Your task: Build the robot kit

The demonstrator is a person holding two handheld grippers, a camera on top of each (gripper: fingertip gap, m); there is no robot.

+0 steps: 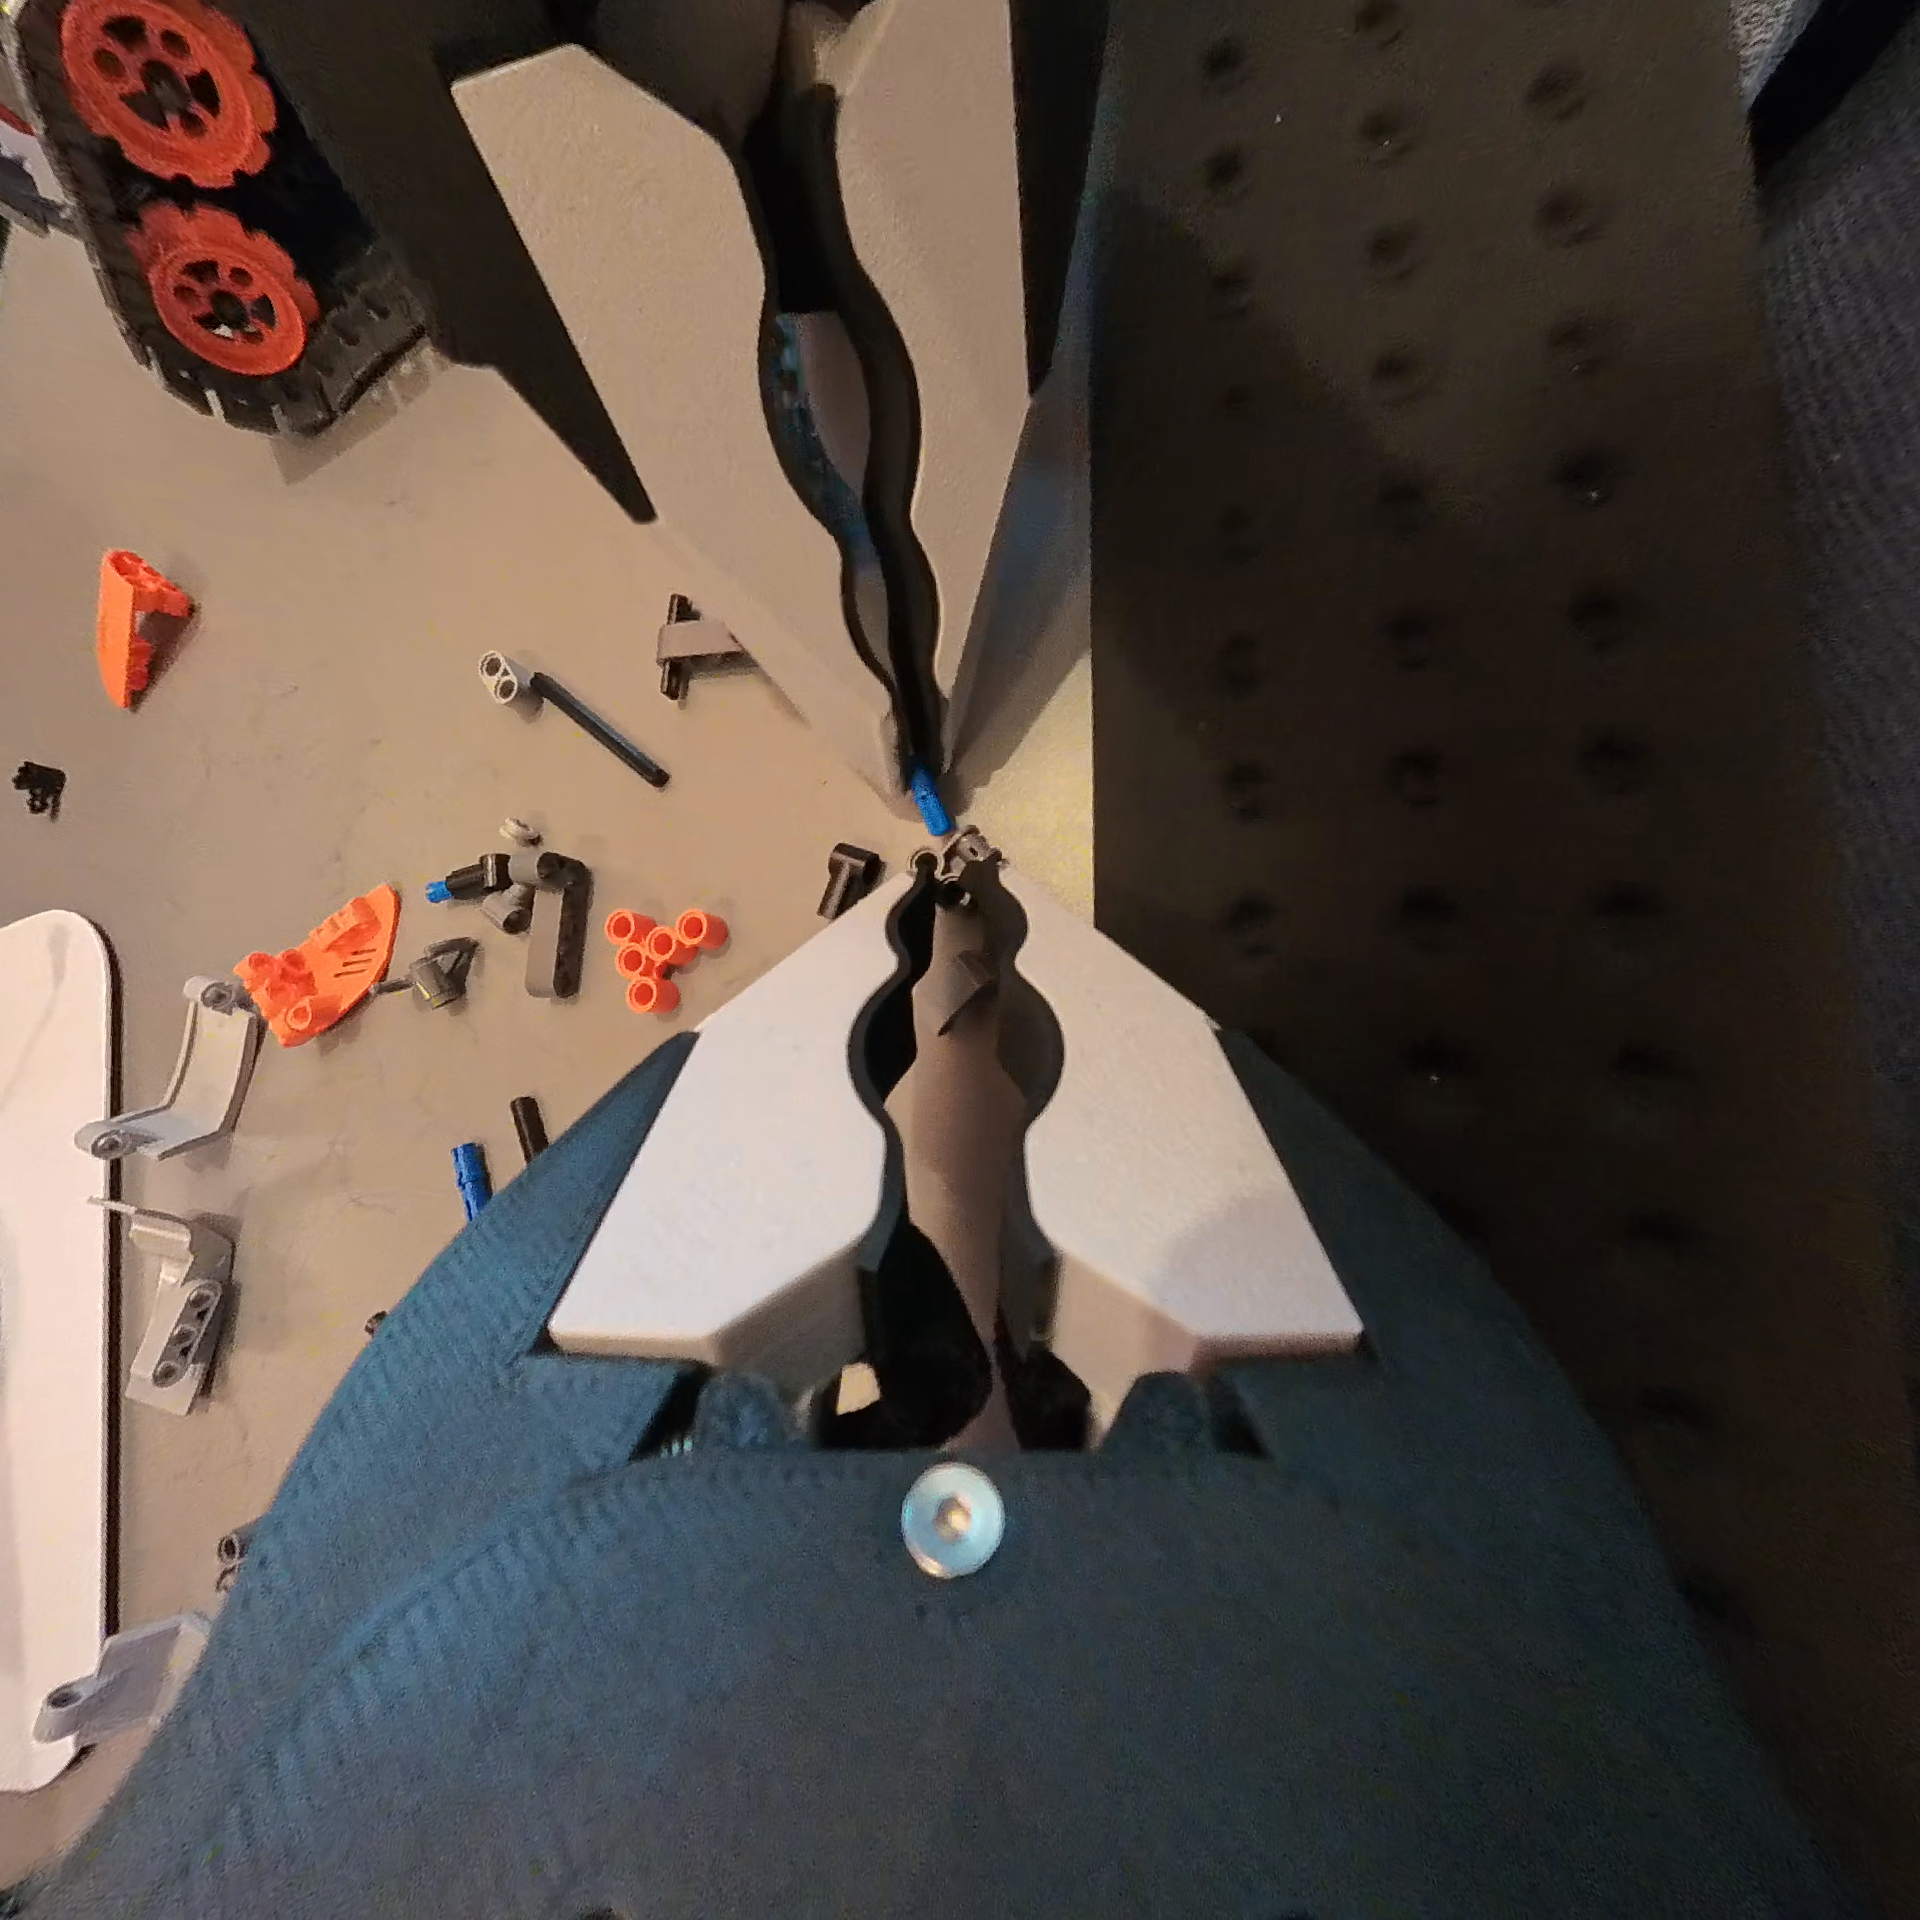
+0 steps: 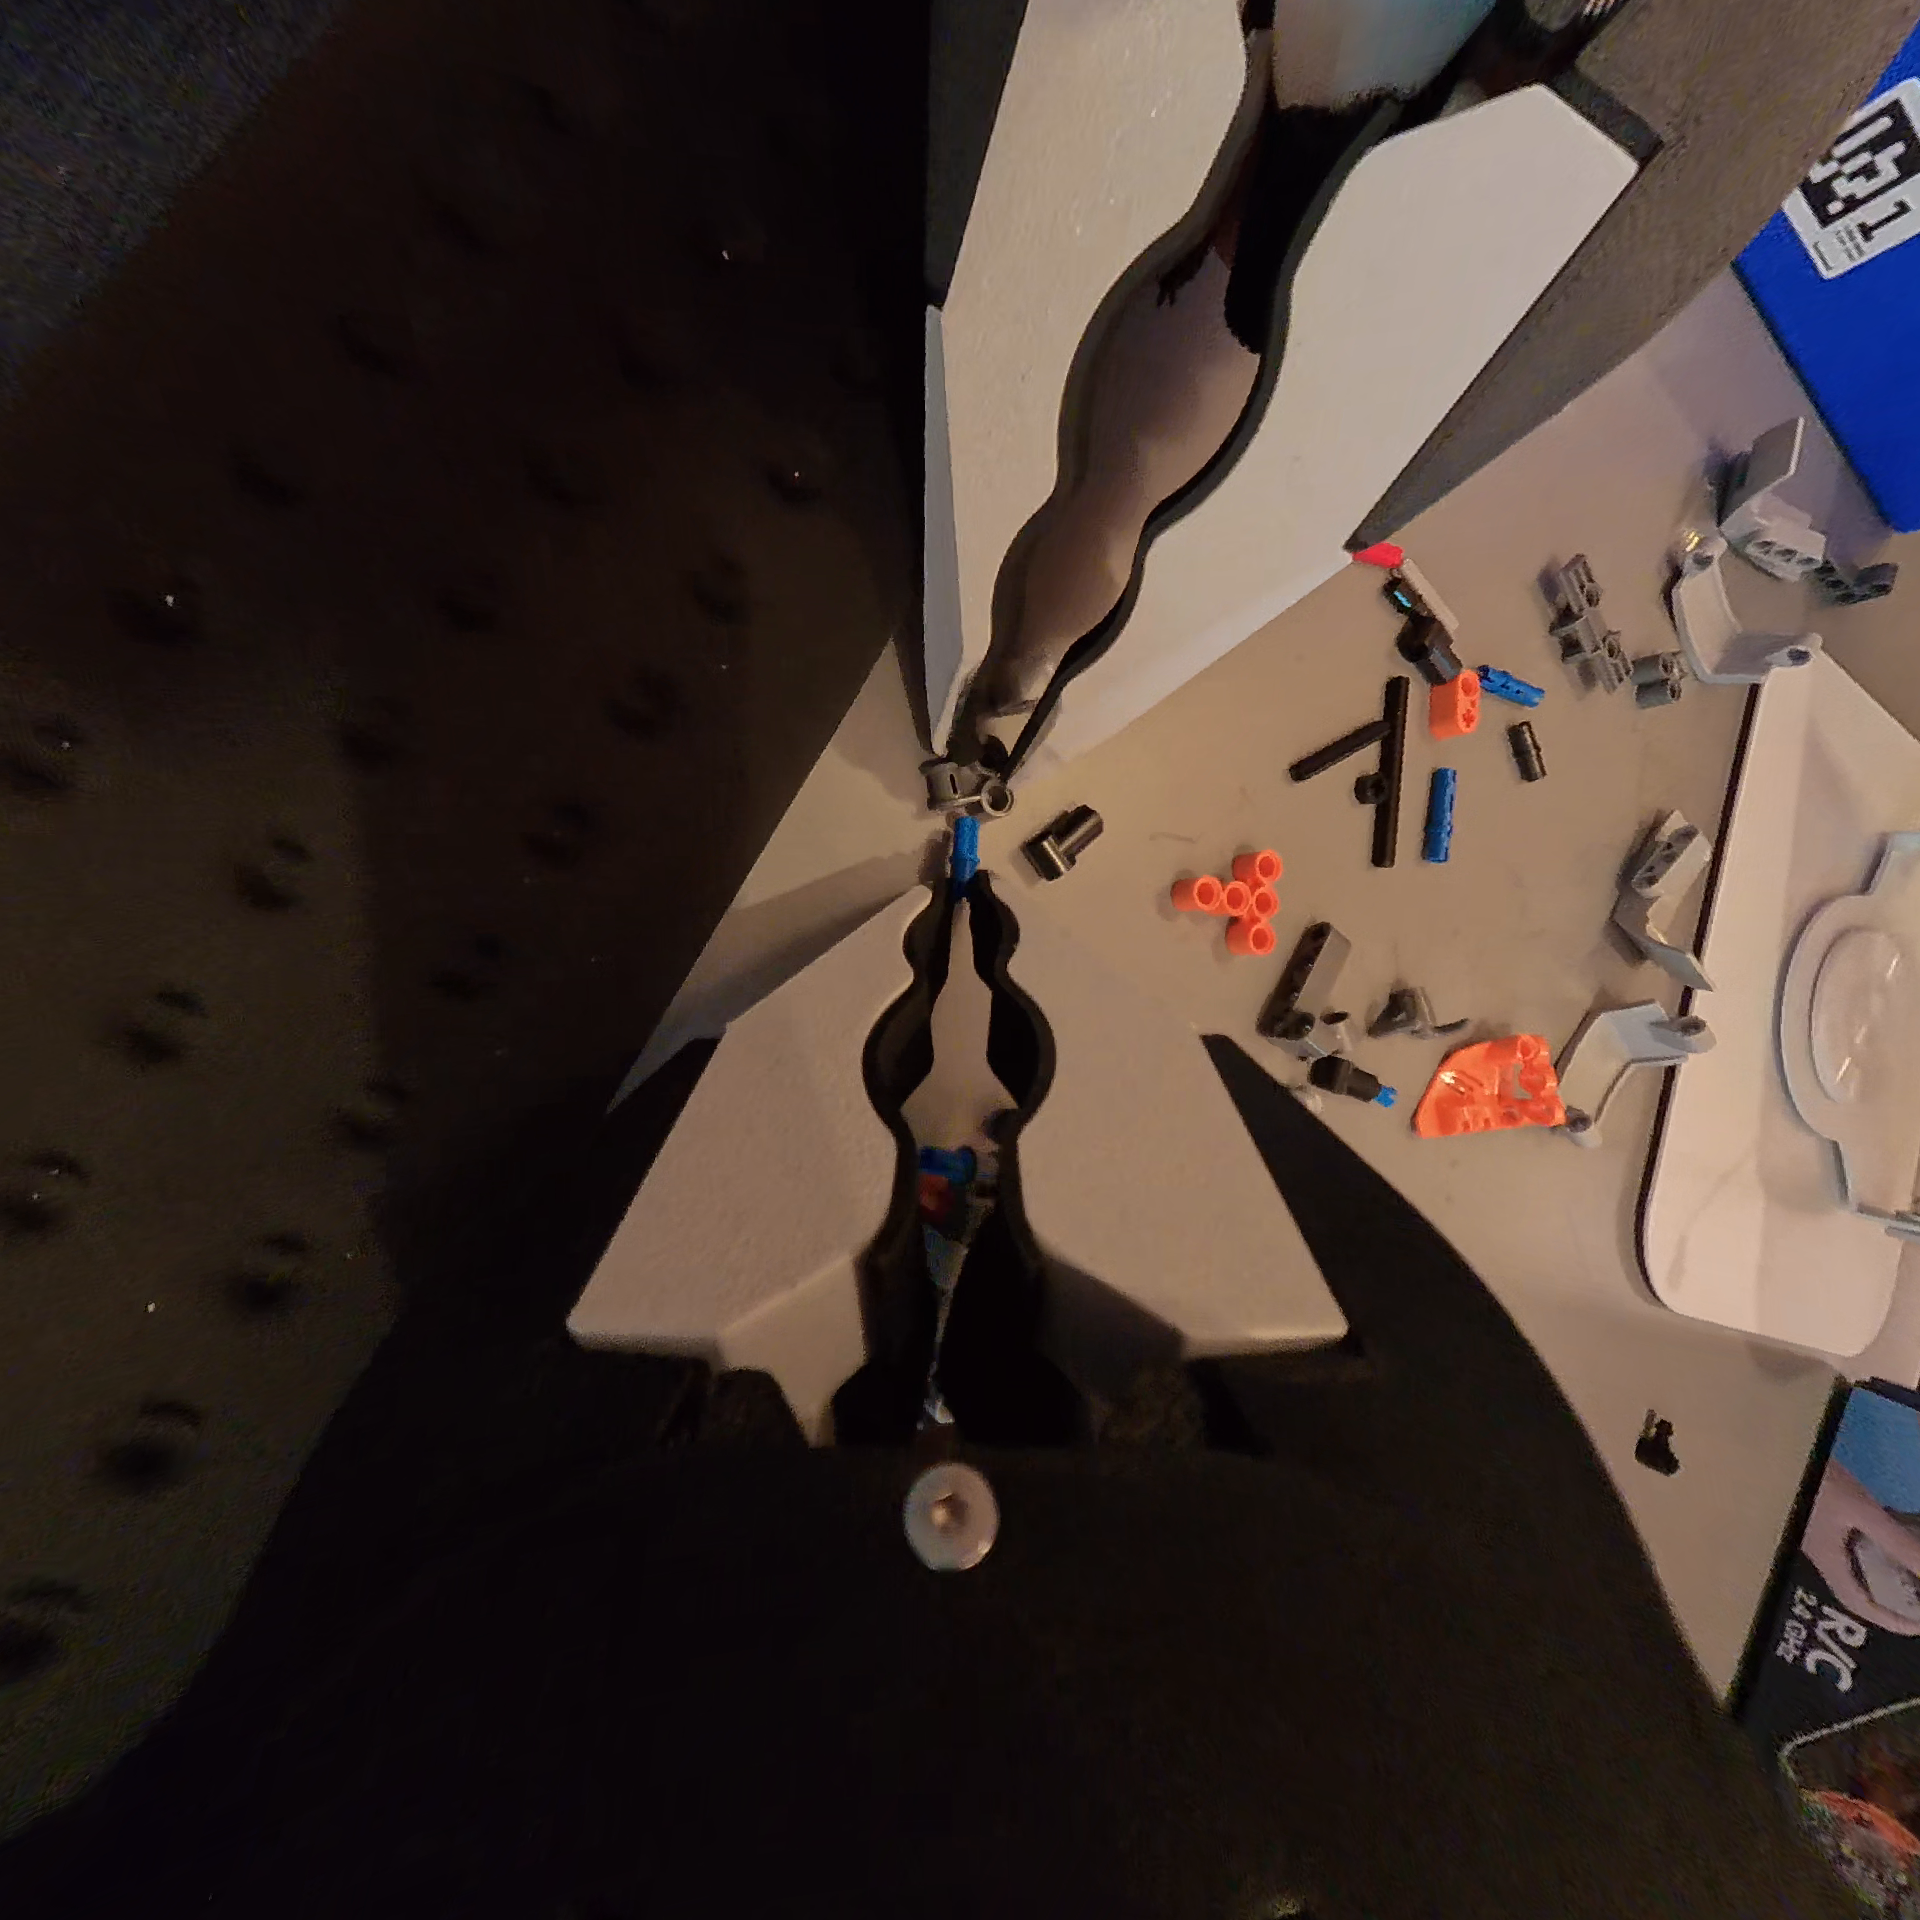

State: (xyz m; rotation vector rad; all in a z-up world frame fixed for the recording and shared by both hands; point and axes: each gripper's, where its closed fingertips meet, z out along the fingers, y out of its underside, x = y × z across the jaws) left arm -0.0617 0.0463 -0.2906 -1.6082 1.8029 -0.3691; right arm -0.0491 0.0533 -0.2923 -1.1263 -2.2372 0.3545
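While the two tools meet tip to tip above the tabletop (image 1: 312, 540), each pinches a small part. The left tool (image 1: 956, 868) is closed on a small grey connector (image 1: 961, 852), clamped at the very ends of its pale fingers (image 1: 790, 1091). The right tool (image 2: 961, 899) is closed on a short blue pin (image 2: 964, 847), which sticks out past its tips toward the grey connector; the two parts are just beside each other, and I cannot tell whether they touch.

Loose building parts lie scattered on the tabletop beside the tools. Nearest is a small black connector (image 1: 850, 878), then a cluster of orange bushes (image 1: 660, 951) lying touching one another. Farther off are a dark bent beam (image 1: 556, 925), a black axle (image 1: 603, 727) with a grey end piece, an orange curved panel (image 1: 317, 966), an orange wedge piece (image 1: 135, 623) and several grey curved panels (image 1: 187, 1081). A tracked assembly with orange wheels (image 1: 197, 197) stands at the far corner in the left wrist view. A white tray (image 2: 1766, 1195) holding a clear plastic piece (image 2: 1860, 1018) rests at the tabletop's side, and a blue box (image 2: 1860, 343) sits beyond it.
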